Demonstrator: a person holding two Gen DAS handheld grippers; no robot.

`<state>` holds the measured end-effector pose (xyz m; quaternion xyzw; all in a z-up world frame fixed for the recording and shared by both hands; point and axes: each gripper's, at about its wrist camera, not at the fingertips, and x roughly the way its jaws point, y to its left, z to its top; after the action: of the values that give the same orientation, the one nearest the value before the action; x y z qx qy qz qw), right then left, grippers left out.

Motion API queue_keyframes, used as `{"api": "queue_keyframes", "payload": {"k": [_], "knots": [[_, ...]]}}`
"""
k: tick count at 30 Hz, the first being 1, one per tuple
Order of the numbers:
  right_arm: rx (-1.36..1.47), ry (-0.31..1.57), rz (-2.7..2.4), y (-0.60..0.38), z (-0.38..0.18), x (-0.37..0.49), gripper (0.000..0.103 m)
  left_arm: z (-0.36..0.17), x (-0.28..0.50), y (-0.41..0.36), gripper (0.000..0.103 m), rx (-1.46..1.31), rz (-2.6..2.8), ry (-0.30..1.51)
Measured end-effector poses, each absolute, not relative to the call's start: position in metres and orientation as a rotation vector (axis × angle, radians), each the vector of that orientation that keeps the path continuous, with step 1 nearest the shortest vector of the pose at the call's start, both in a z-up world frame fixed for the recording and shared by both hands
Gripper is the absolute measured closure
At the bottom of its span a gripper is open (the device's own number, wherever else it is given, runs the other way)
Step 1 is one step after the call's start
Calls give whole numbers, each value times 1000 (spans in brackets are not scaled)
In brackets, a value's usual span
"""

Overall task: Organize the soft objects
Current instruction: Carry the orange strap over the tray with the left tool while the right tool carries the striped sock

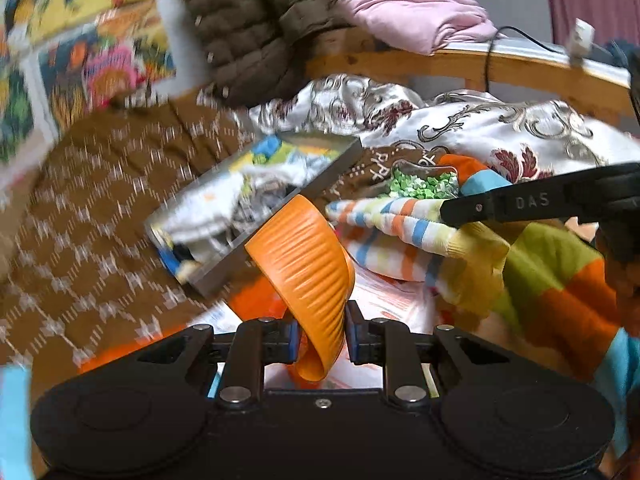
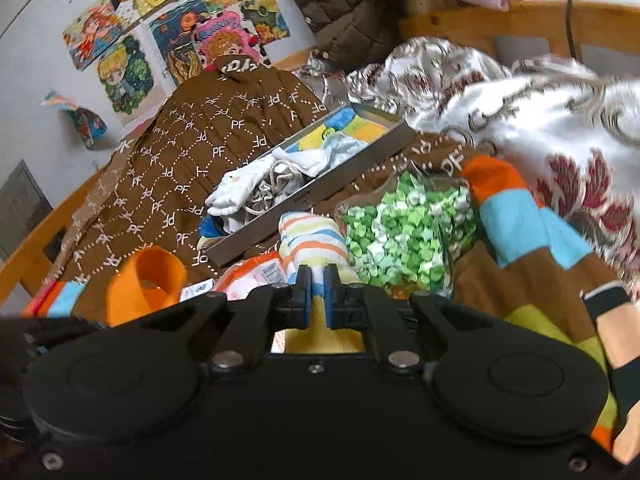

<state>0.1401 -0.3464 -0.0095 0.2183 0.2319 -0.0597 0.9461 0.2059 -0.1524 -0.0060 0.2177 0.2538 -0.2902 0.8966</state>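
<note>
Orange ribbed cuff [image 1: 304,264], soft, light: our left gripper [image 1: 322,344] pinches it; right gripper [image 2: 318,294] clamps striped sock [image 2: 308,240] near its edge.

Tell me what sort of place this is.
Probably a bedroom, likely a child's: a wooden bed frame, a brown quilted cover with PF lettering spread over it, and colourful cartoon drawings on the wall.
</note>
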Motion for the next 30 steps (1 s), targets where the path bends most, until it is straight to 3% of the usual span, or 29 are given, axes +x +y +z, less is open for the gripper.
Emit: {"api": "queue_keyframes", "payload": {"k": [30], "knots": [[291,267,-90,-338,46,176,102,19,292,-149,80,376,-595,392]]}}
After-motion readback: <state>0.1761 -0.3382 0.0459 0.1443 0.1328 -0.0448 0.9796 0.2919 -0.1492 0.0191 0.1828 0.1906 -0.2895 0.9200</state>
